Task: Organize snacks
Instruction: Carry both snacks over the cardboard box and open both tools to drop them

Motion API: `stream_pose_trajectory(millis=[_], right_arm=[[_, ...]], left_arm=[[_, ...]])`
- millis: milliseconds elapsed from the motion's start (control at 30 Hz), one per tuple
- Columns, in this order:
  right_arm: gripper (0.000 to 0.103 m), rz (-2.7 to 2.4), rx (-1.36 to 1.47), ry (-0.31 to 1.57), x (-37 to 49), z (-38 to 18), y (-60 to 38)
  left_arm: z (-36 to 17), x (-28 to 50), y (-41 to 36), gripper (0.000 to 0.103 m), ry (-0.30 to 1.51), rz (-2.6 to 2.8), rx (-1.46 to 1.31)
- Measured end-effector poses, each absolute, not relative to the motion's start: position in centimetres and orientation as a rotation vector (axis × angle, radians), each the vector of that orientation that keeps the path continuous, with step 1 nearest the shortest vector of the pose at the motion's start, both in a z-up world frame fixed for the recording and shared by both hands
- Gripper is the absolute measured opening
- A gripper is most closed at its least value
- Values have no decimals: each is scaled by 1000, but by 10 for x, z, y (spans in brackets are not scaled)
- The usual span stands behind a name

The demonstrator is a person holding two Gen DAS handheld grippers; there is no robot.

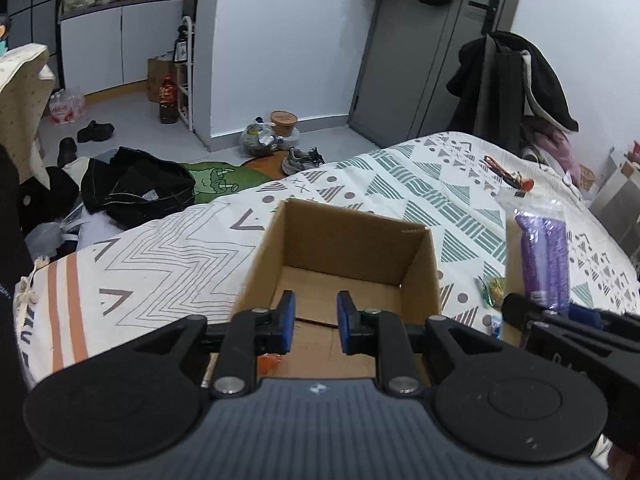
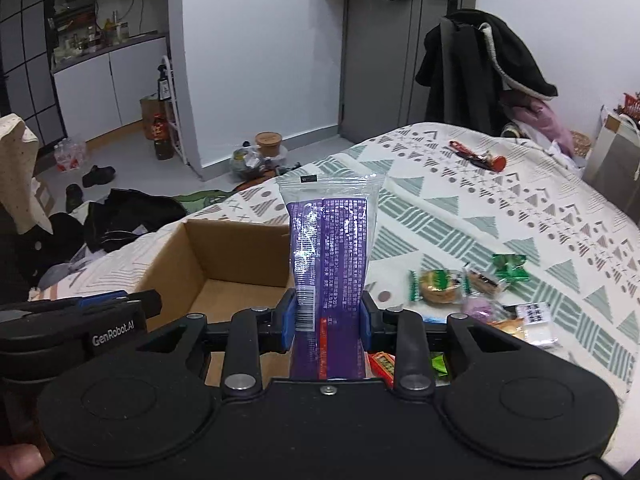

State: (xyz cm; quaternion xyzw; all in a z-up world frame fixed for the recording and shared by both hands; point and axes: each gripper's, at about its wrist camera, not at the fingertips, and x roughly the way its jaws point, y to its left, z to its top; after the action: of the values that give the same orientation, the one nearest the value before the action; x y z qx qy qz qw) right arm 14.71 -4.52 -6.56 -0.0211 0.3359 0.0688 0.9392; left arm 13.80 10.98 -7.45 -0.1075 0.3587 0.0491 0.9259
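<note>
On the bed, the box sits at nine o'clock of the right gripper, clenched on the upright purple pack, which may snag the rim; the left gripper hangs released.

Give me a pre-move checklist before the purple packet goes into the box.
1. Right hand-held gripper clamped on purple packet: ok.
2. Packet held upright, clear of the bed: ok.
3. Cardboard box open with bare floor space: ok.
4. Left hand-held gripper out of the drop path: not ok; it hangs open over the box.
5. Orange item at the box's near edge won't obstruct: cannot tell.
</note>
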Motion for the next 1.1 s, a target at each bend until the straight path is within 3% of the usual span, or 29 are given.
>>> stream_pose_trajectory(millis=[167, 300, 400, 467, 533, 633, 733, 833, 1100], right_arm=[[30, 174, -16, 702, 151, -66, -38], [30, 220, 18, 709, 153, -64, -33], [32, 258, 46, 716, 155, -61, -28], [37, 282, 66, 718, 155, -60, -27], [57, 286, 59, 702, 152, -59, -27], [78, 291, 45, 677, 145, -55, -32], [95, 266, 15, 650, 140, -52, -39], [102, 200, -46, 593, 128, -49, -48], [102, 63, -51, 591, 120, -45, -97]], left_arm=[[-69, 130, 125, 24, 721, 134, -273], [-69, 124, 136, 33, 710, 179, -301], [-68, 123, 144, 47, 712, 207, -322], [-67, 121, 147, 55, 711, 230, -330], [-65, 120, 148, 63, 707, 259, -329], [-62, 117, 146, 72, 692, 276, -330], [-61, 119, 140, 74, 699, 277, -327], [-59, 119, 125, 74, 707, 277, -250], [-52, 113, 83, 74, 729, 224, -172]])
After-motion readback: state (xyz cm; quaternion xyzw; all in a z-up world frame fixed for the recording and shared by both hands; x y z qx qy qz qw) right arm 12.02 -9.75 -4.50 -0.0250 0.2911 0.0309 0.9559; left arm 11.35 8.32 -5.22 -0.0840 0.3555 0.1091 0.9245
